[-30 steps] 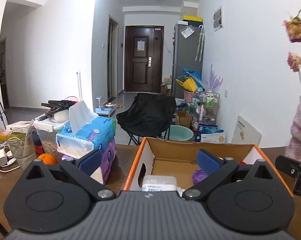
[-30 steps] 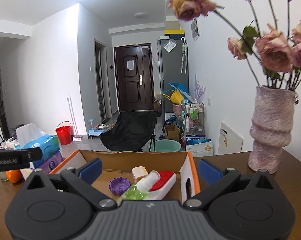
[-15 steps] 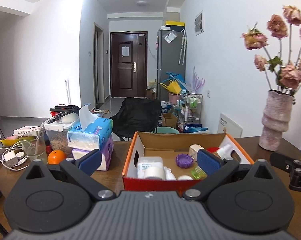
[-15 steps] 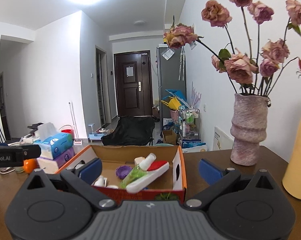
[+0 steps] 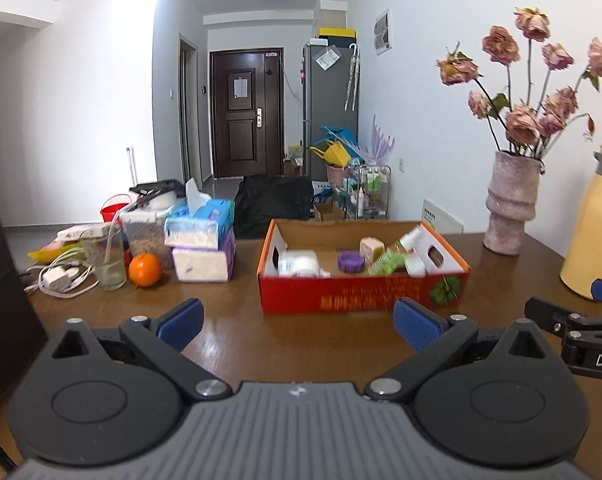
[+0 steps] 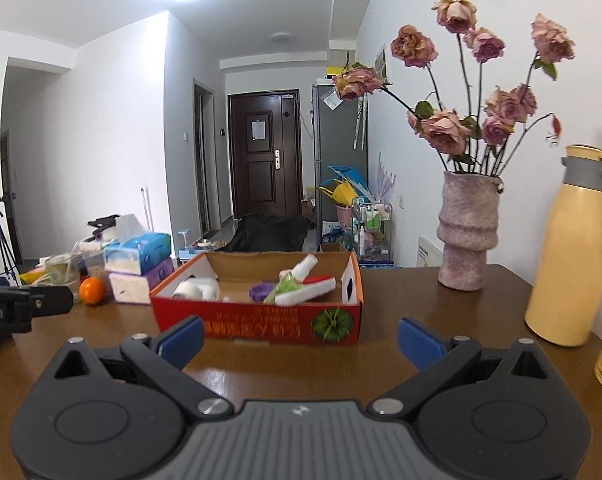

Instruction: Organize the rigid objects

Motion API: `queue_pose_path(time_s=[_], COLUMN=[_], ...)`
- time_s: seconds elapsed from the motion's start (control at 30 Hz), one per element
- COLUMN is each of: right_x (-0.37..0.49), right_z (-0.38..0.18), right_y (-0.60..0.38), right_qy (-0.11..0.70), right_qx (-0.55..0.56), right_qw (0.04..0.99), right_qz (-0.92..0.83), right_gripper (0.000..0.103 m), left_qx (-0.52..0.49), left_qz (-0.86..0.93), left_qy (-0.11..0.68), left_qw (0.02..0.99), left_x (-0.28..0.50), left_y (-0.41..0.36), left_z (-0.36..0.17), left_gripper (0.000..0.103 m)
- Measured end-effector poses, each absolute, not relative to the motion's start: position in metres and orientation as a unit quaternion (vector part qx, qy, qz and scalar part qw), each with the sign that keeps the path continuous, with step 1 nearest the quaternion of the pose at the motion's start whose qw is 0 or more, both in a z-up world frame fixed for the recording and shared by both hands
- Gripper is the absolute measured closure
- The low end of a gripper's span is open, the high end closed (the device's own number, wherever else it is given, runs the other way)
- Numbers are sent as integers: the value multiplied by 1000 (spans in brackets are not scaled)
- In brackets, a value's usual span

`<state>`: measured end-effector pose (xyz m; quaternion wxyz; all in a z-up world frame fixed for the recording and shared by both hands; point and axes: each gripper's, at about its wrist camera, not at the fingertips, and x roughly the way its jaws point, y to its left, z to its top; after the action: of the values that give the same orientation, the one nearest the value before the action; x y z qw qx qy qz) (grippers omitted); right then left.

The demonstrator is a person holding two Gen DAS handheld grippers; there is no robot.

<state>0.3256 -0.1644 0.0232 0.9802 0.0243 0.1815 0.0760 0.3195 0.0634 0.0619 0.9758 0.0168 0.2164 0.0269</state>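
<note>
A red cardboard box (image 5: 361, 296) with an orange rim stands on the brown table (image 5: 229, 344). It also shows in the right wrist view (image 6: 257, 326). Inside lie a white jar (image 5: 299, 262), a purple lid (image 5: 351, 261), a green comb (image 5: 385, 266), a small spray bottle (image 6: 297, 274) and a red and white brush (image 6: 307, 294). My left gripper (image 5: 297, 322) is open and empty, a short way in front of the box. My right gripper (image 6: 299, 340) is open and empty, just in front of the box.
Two stacked tissue packs (image 5: 203, 240), an orange (image 5: 144, 270), a glass (image 5: 109, 266) and a charger with cables (image 5: 59, 276) stand left of the box. A pink vase of dried roses (image 6: 467, 232) and a cream thermos (image 6: 573, 248) stand to the right.
Both grippers have drawn back from over the box toward the table's near side. The box now sits farther off, with its red front face in view.
</note>
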Motion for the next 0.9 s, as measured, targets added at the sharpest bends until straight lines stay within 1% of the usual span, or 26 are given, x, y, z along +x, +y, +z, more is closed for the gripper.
queue_pose_path(time_s=[0.2, 0.43, 0.67, 0.9], right_x=[270, 219, 191, 184], right_z=[23, 14, 8, 8], right_y=[-172, -180, -181, -181], right_qy=[184, 196, 205, 204], right_qx=[25, 31, 26, 27], right_qw=[980, 978, 977, 977], right_qz=[69, 63, 58, 58], right_gripper=[0, 0, 0, 0], left_qx=[16, 15, 14, 13], left_qz=[24, 15, 13, 14], left_qy=[226, 246, 254, 249], left_qw=[974, 969, 967, 968], left_x=[263, 216, 191, 181], left_y=[63, 60, 57, 57], left_z=[53, 33, 26, 29], left_gripper=[0, 0, 0, 0])
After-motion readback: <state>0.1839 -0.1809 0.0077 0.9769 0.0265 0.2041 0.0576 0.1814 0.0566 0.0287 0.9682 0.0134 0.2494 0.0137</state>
